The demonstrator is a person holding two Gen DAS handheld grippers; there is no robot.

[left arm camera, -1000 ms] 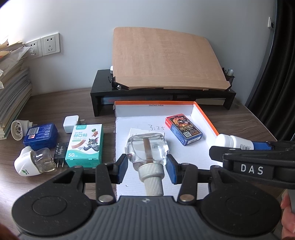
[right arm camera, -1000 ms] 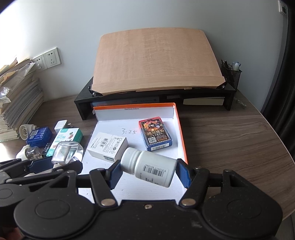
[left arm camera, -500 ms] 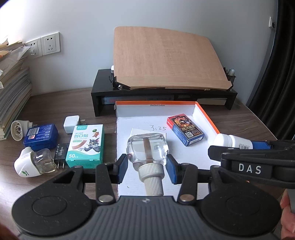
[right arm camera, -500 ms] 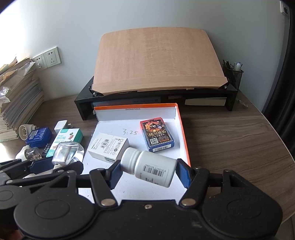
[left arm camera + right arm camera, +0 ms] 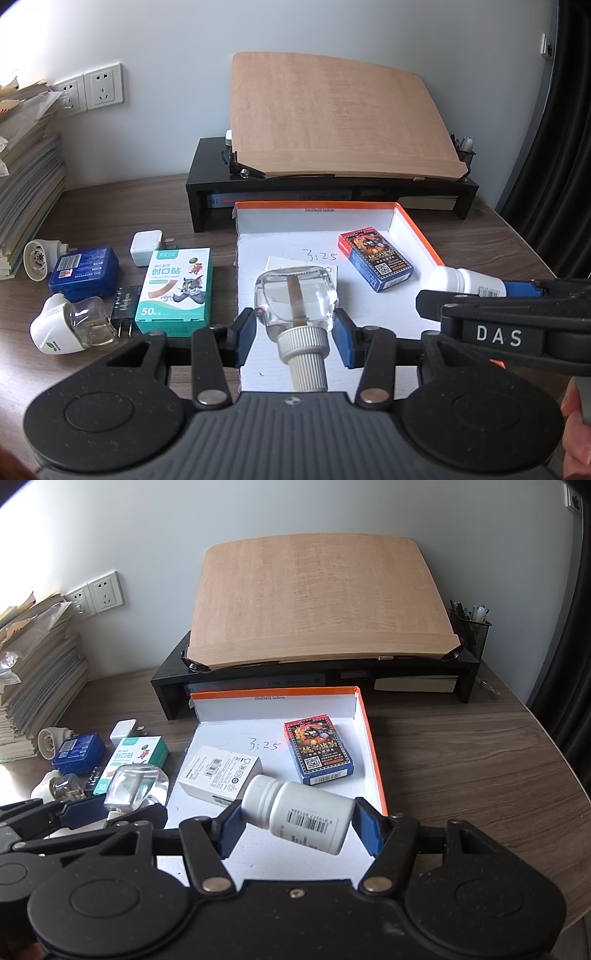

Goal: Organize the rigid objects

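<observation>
Far left on the desk there was a stack of papers (image 5: 26,177), and near it a little cluster: a blue tin (image 5: 84,272), a white plug-in thing with a small glass bottle (image 5: 70,325), a white charger (image 5: 146,248) and a green box of plasters (image 5: 176,291). All of that sat outside the tray, just left of it.

The left gripper (image 5: 294,329) was clamped on a clear glass bottle (image 5: 295,297), blue pads pressed on both sides, ribbed cap pointing back toward the camera. It hung over the near left part of the white tray (image 5: 364,738) with the orange rim.

Inside the tray lay a white carton (image 5: 219,777) on the left and a pack of cards (image 5: 317,755) on the right, apart from each other, with "3:25" scribbled on the tray floor between them.

The right gripper (image 5: 297,821) was gripping a white pill bottle (image 5: 303,818) sideways, end to end between the pads, cap to the left, over the near right part of the tray.

Behind the tray stood a black stand (image 5: 424,672) with a tilted wooden board (image 5: 314,602) on it, and a pen cup (image 5: 471,631) at the far right.
</observation>
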